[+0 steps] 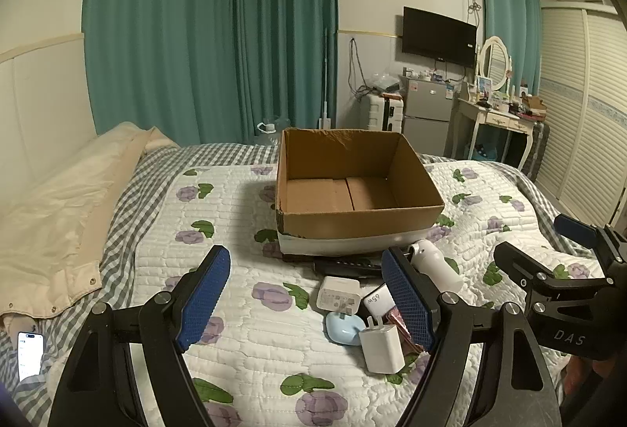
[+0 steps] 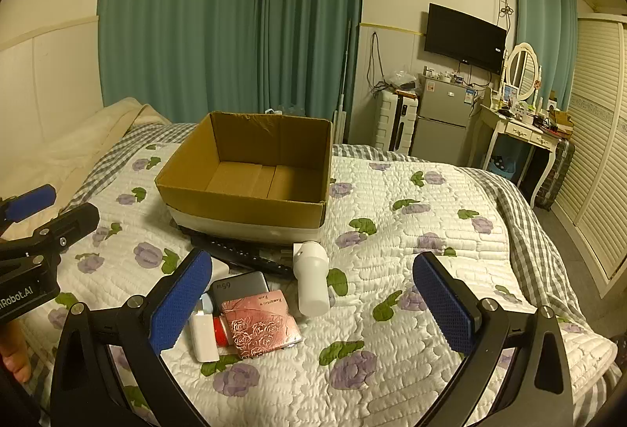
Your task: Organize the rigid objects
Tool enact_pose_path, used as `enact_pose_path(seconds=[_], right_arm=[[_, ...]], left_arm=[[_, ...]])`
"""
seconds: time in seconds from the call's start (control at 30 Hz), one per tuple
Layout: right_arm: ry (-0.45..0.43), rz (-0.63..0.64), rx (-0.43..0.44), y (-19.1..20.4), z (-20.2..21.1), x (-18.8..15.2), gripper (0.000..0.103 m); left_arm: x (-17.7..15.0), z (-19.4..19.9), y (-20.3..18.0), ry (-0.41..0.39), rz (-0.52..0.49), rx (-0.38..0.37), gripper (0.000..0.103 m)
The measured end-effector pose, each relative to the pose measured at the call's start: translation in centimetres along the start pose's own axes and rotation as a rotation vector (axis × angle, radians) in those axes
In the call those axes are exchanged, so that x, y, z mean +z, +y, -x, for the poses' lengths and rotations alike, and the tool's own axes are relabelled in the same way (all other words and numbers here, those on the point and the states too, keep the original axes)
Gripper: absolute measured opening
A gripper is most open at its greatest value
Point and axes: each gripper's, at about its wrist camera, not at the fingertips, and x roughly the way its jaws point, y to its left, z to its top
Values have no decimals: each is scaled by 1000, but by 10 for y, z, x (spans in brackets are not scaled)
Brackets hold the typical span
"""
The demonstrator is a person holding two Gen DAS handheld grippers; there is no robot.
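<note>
Both wide: left claw (image 1: 305, 299), right claw (image 2: 313, 303), holding nothing. Cardboard box (image 2: 250, 168) mid-frame, empty. Probably first pick; calls for closing on white bottle (image 2: 312, 282).

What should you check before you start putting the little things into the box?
1. Cardboard box open on top, nothing inside: ok.
2. Left gripper jaws wide apart, holding nothing: ok.
3. Right gripper jaws wide apart, holding nothing: ok.
4. White bottle lying apart from the pile, easy to reach: ok.
5. Pink rose case resting on other items, may slide: not ok.
6. Black remote tucked partly under the box: not ok.
</note>
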Motion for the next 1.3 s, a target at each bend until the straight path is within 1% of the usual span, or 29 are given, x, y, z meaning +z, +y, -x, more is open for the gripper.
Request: enact_pose_path(seconds=[0.6,0.77,1.3], right_arm=[[9,-8,3,-2,-2,-1,103],[10,-7,3,-2,-2,-1,103],[10,-7,2,-2,-2,-1,103]], left_arm=[[0,0,0,-1,-2,2,82],[1,-1,4,0,11,-3,82],[0,0,2,-3,2,15,82]])
